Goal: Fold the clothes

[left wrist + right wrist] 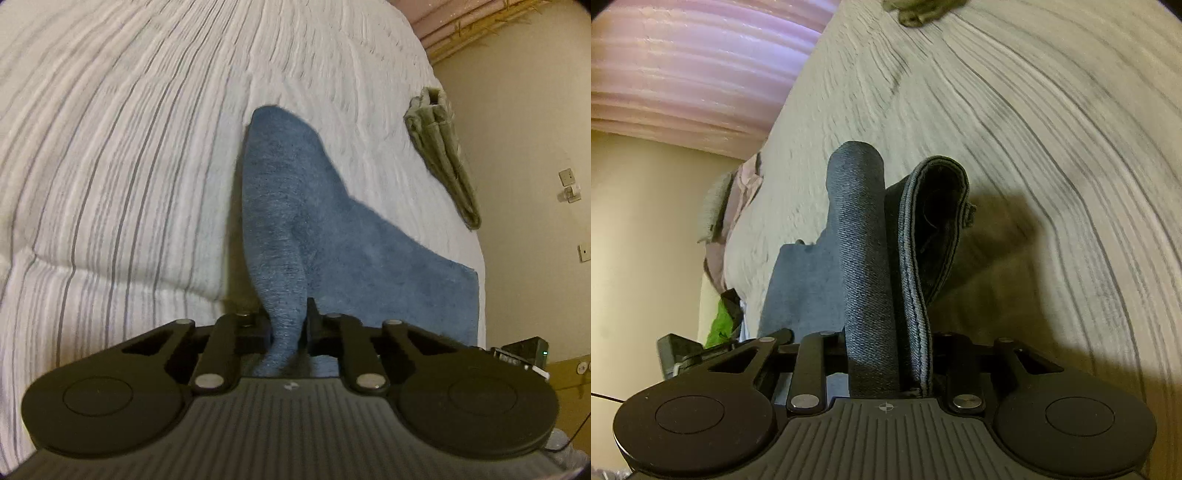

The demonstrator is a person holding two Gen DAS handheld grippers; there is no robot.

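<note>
Both tongs [288,332] [886,354] clamping blue denim [864,240]

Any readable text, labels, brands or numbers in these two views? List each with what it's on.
No words or numbers can be read in either view.
Small round crosshair-style emblem, no letters, on the body of the left tongs.
The same kind of emblem on the body of the right tongs.
Small dark device at the right edge of the left view: pale markings, too blurred to read.
</note>
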